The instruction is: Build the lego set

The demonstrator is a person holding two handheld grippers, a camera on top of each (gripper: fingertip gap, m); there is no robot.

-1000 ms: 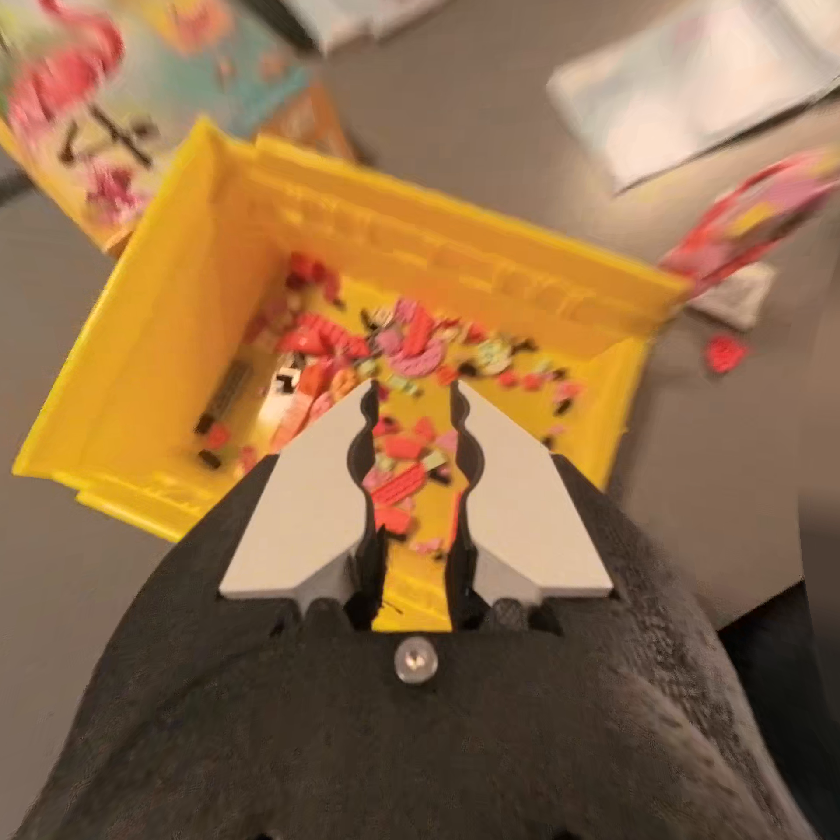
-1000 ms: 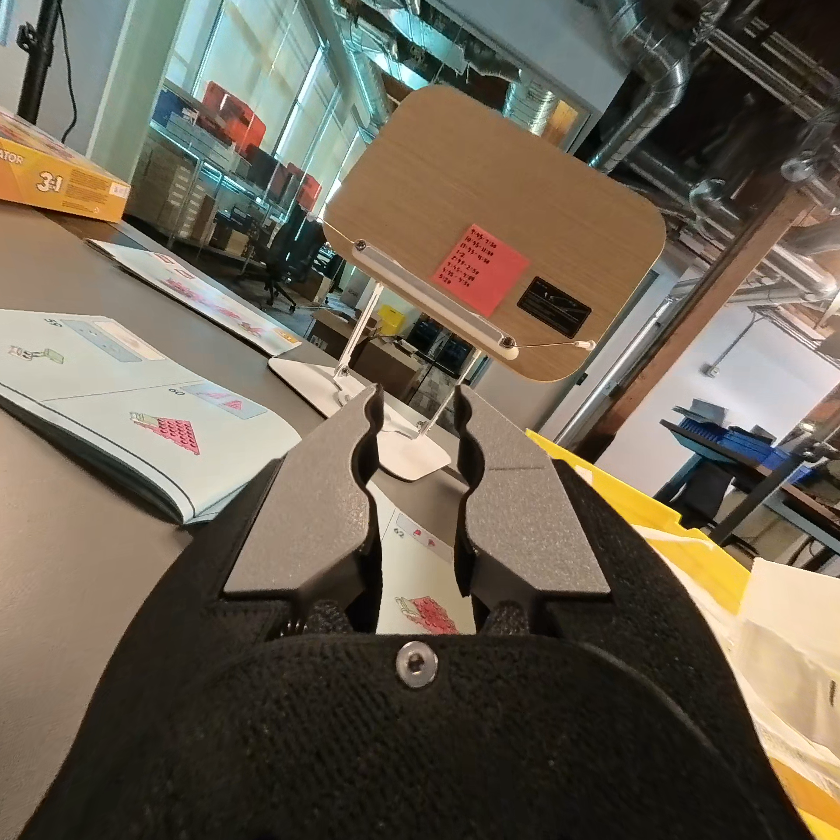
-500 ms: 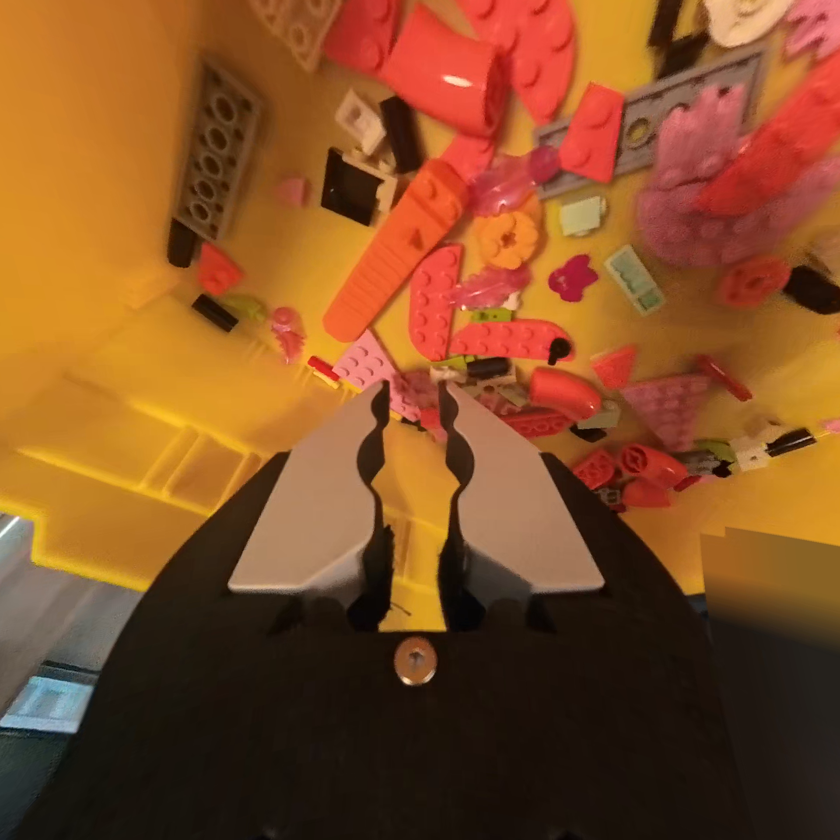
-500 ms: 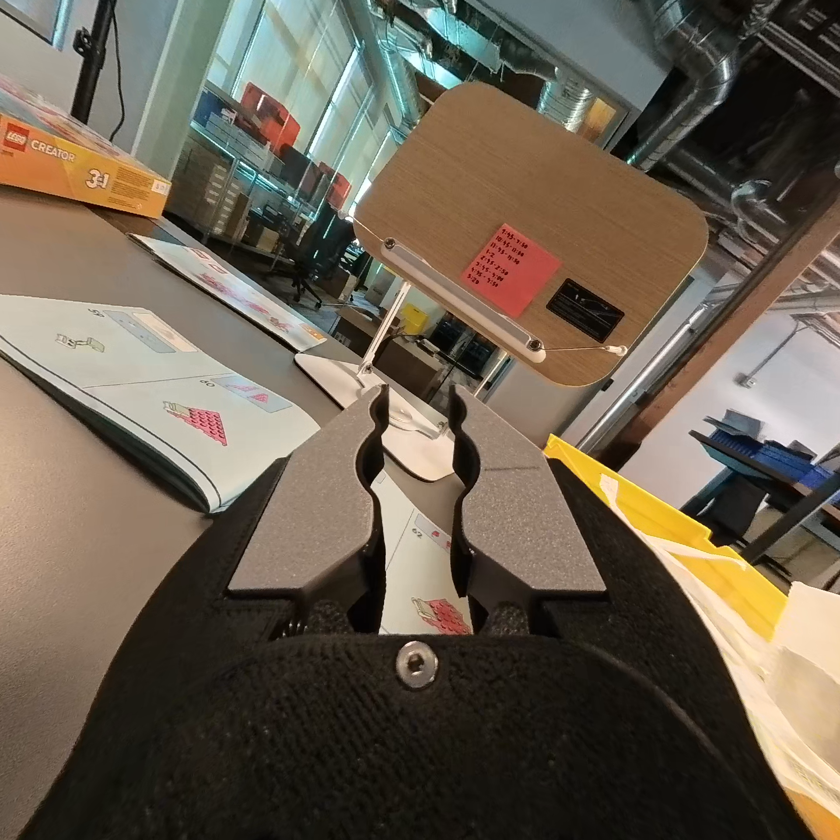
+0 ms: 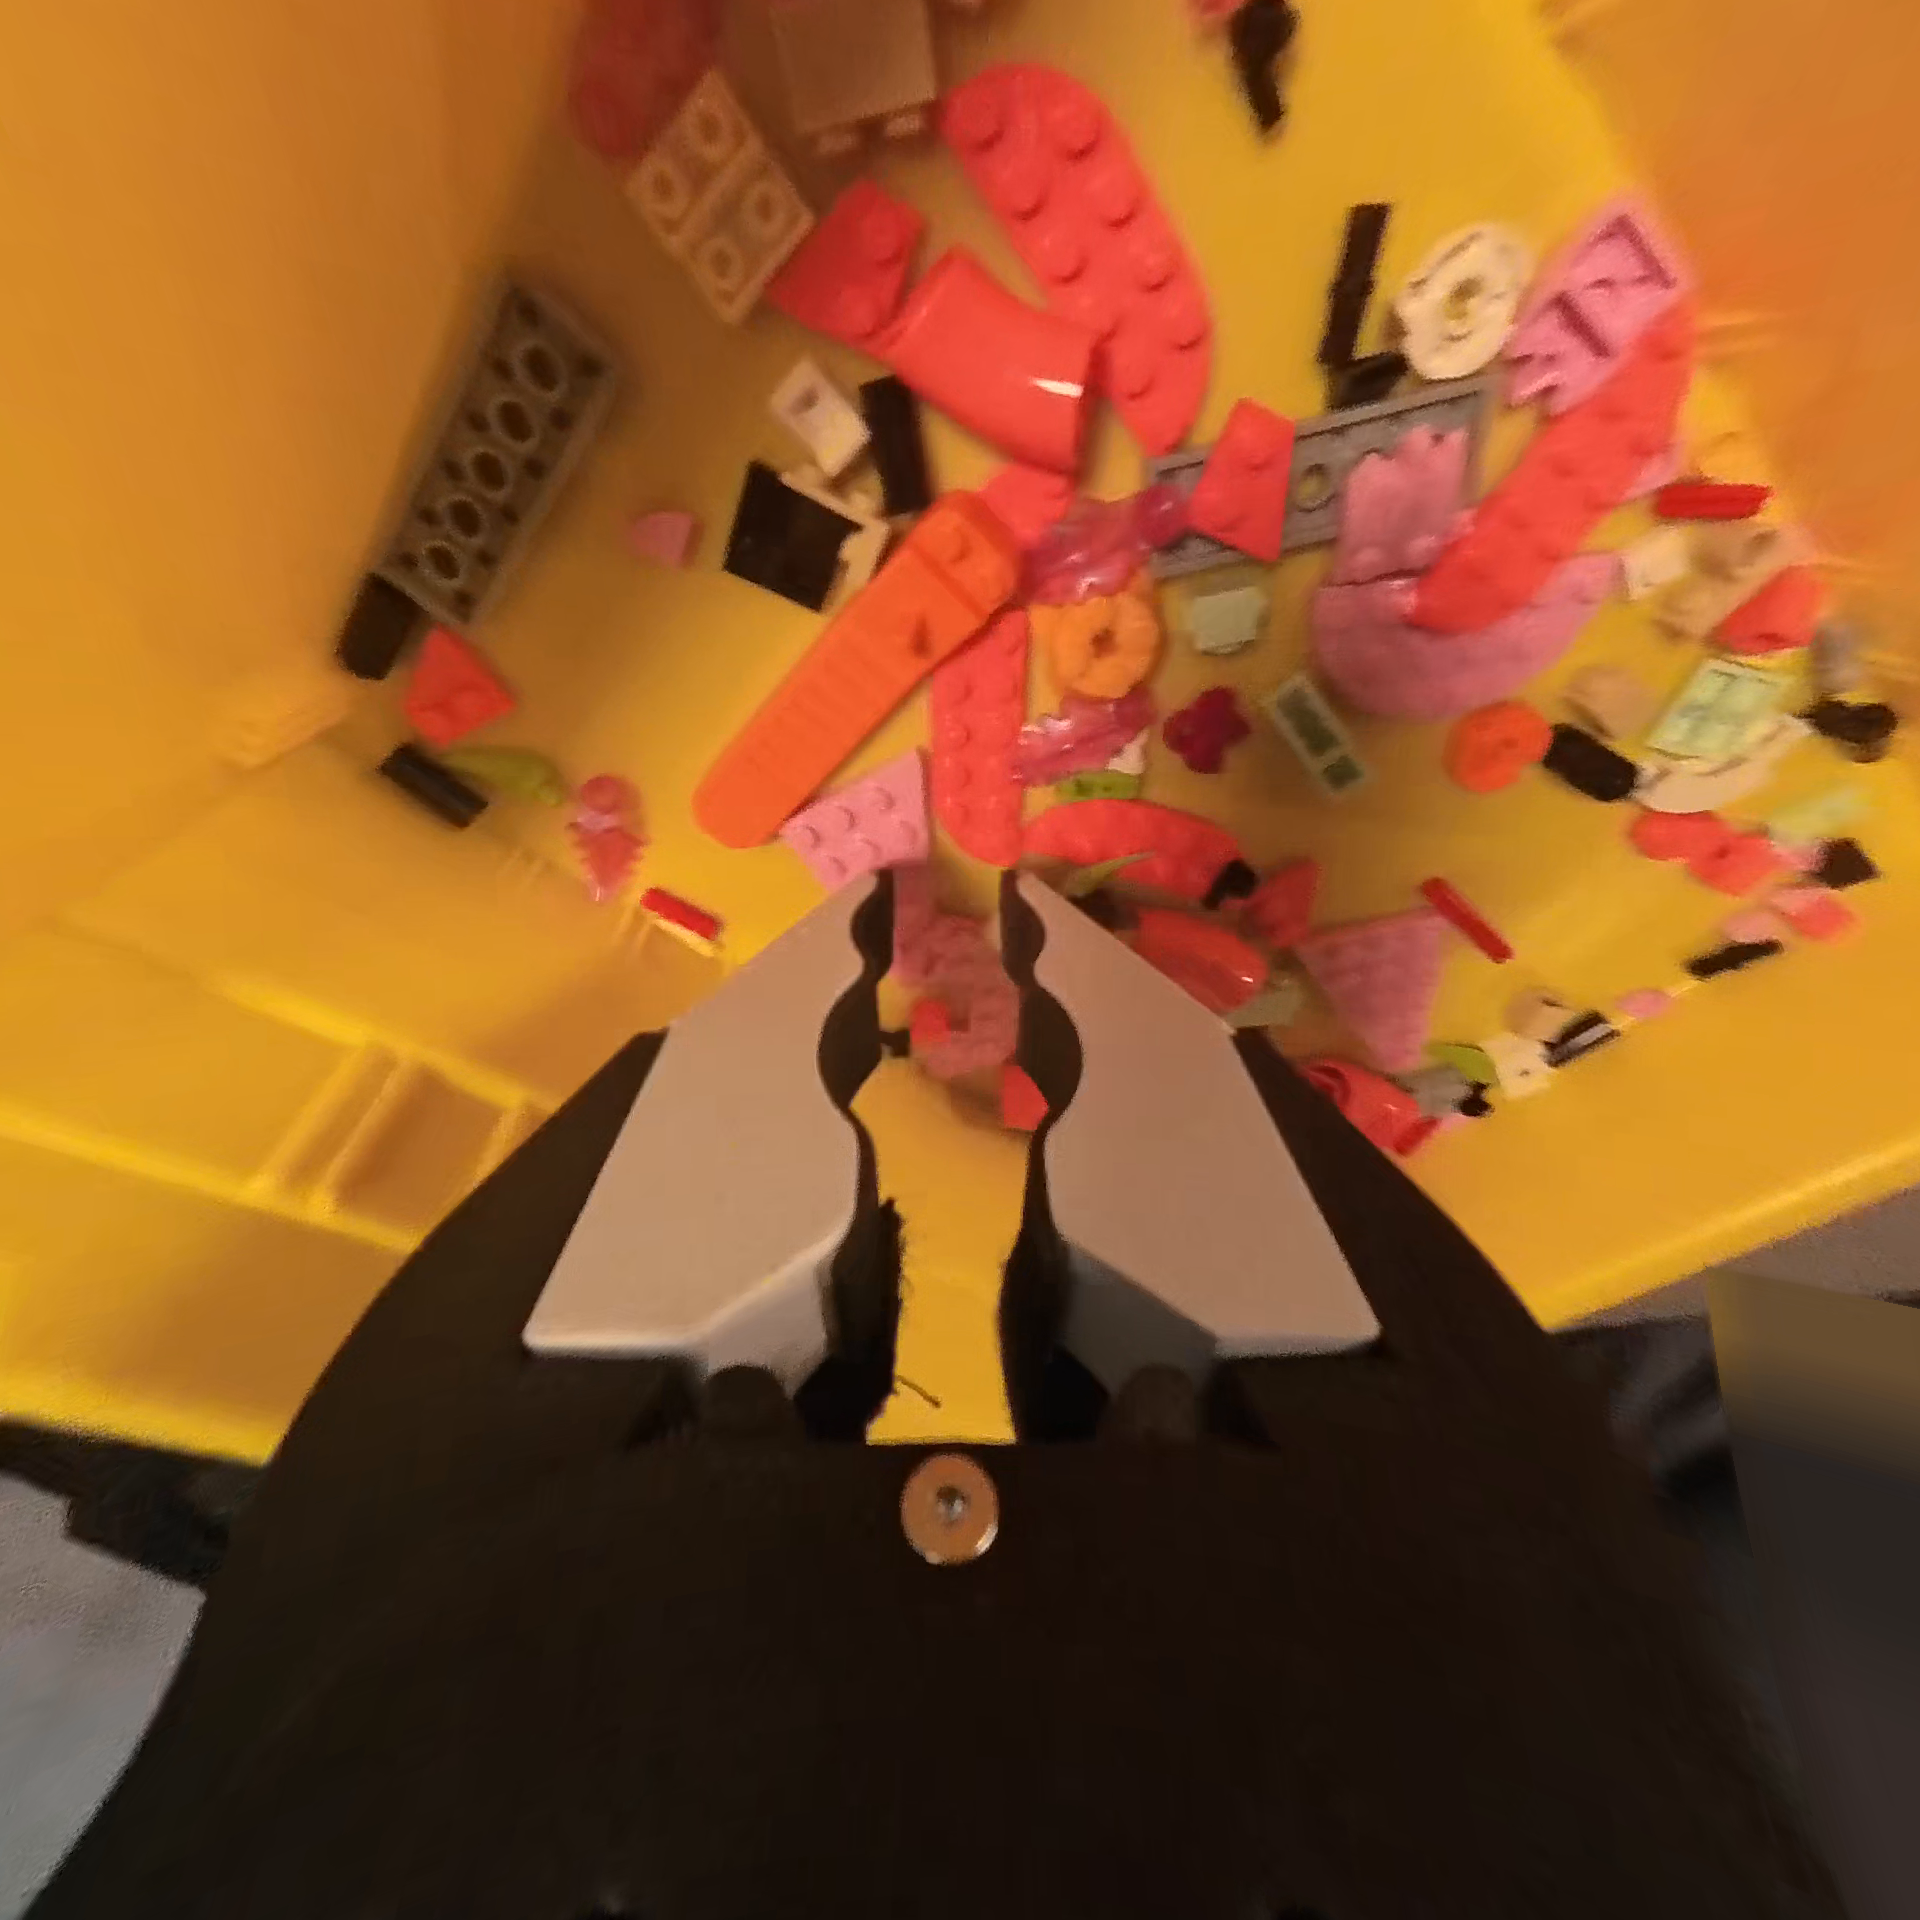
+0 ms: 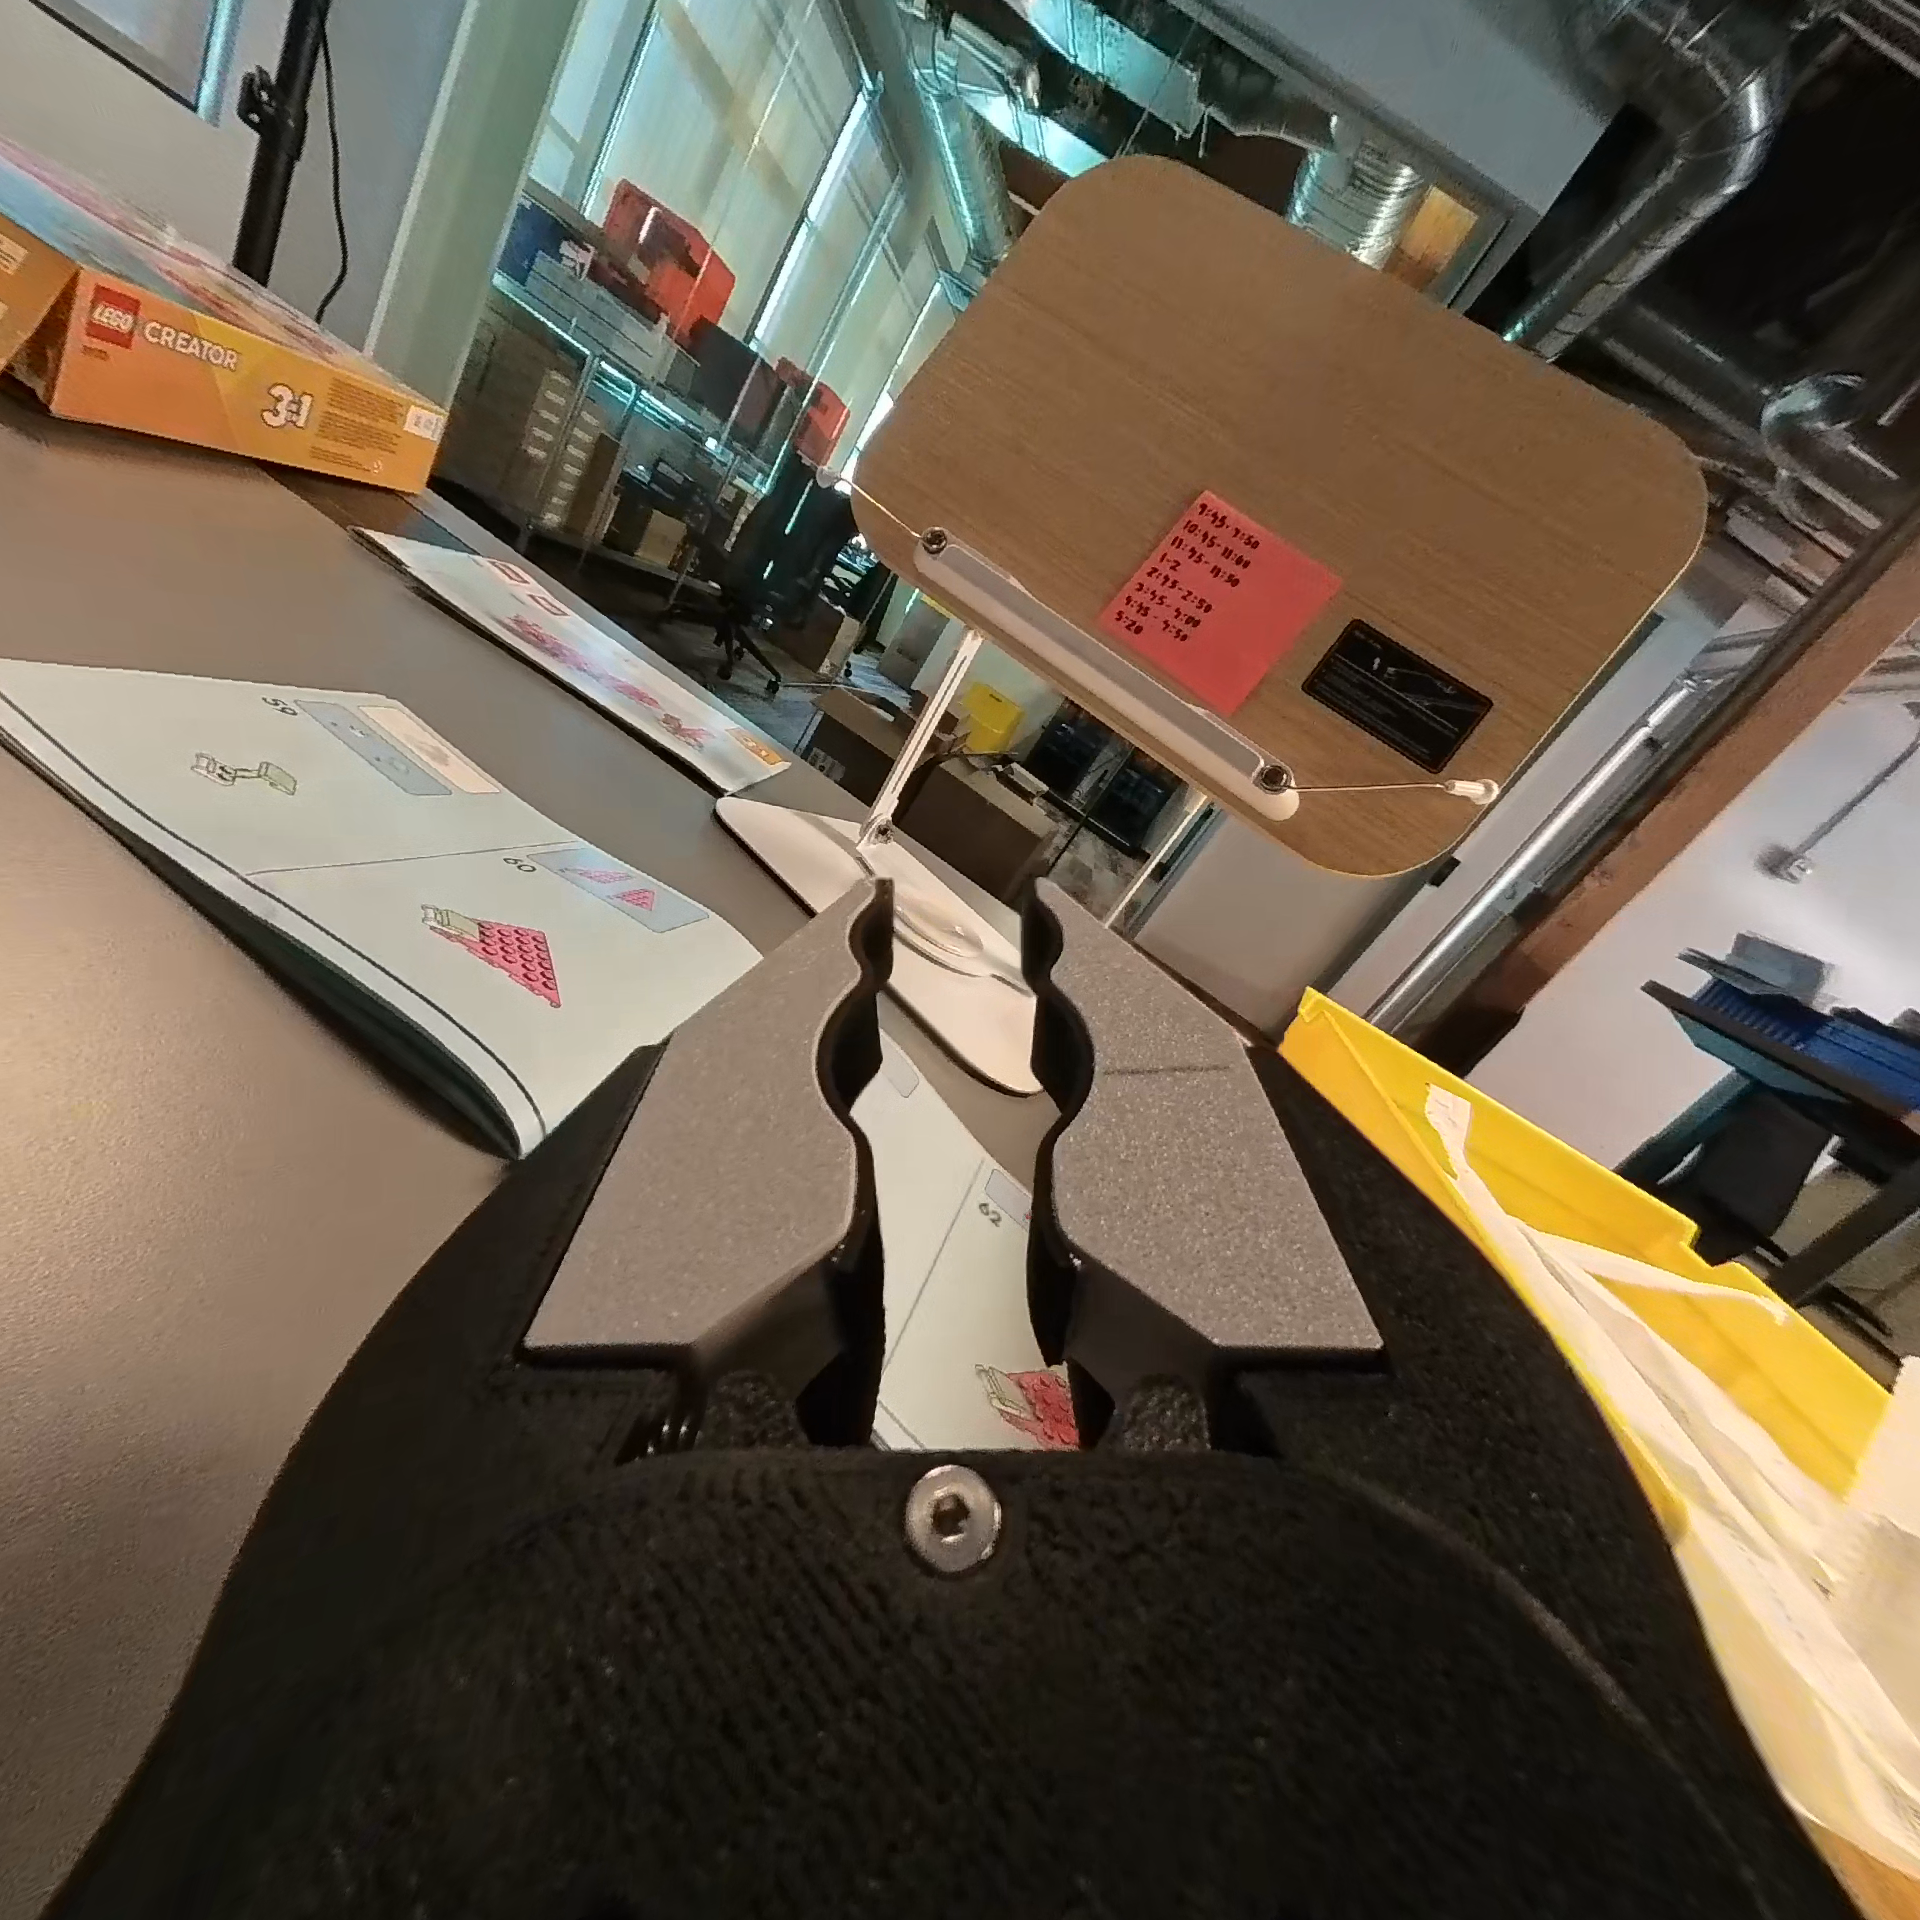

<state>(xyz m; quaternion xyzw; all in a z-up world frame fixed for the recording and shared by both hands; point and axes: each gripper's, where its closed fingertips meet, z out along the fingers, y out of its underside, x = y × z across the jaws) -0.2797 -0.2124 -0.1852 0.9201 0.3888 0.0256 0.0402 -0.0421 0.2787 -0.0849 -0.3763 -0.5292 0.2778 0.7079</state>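
Writing shows on the side of the orange cardboard box (image 6: 260,384), on the handwritten pink sticky note (image 6: 1221,603) and the black label (image 6: 1397,694) on the tilted wooden board (image 6: 1288,499), and as page numbers on the open instruction booklet (image 6: 343,831). The right gripper (image 6: 956,904) hangs low over that booklet on the dark table (image 6: 208,1195), jaws parted with nothing between them, the board's white base (image 6: 831,852) just beyond its tips and a yellow bin's rim (image 6: 1558,1174) to its right. The left gripper (image 5: 948,883) reaches into the yellow bin (image 5: 260,312) of loose bricks, jaws narrowly parted and gripping nothing, a blurred pink piece (image 5: 951,987) lying below the gap, a pink studded plate (image 5: 862,826) and a coral plate (image 5: 977,748) just past the tips, and a long orange tool (image 5: 862,665) farther on.
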